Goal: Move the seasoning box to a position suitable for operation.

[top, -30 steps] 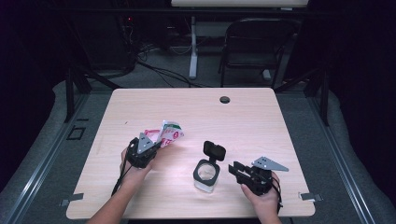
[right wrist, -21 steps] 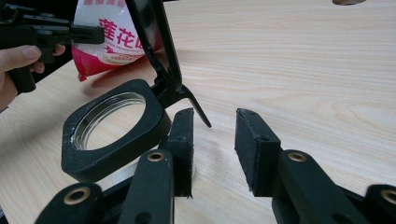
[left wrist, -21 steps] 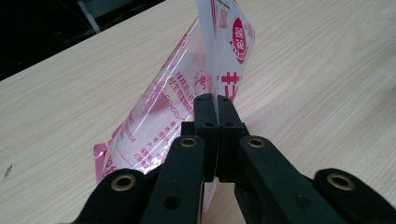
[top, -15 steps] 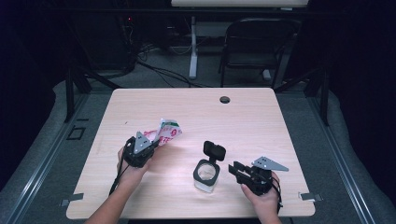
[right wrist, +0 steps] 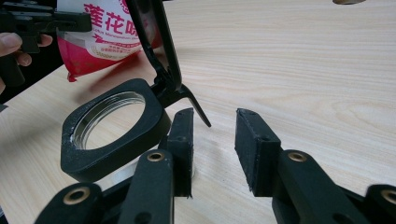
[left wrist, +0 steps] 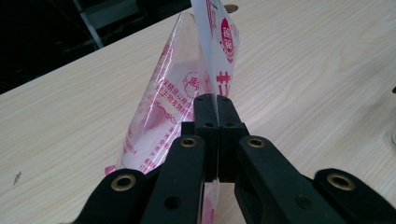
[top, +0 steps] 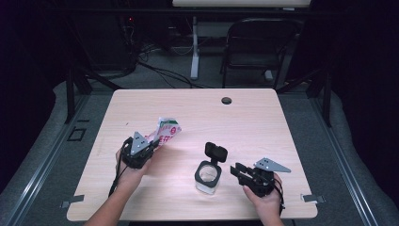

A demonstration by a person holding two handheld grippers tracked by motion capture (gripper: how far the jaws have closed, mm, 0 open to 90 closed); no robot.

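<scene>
The left tongs point(top: 151, 142) pinch a red-and-white bag point(top: 167, 131) left of centre, apparently ready for pouring. The right tongs point(top: 236, 170) stand open beside the open-lidded jar point(top: 207, 175), lower centre. Next, the bag likely needs carrying over the jar's mouth.

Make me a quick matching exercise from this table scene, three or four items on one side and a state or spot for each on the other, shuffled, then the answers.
1. left gripper
2. right gripper
3. jar
4. round hole

A. lid flipped up
B. far edge of the table
C. jaws open, nothing between
D. shut on the pouch

Pairs: 1-D, 2-C, 3-A, 4-B
</scene>
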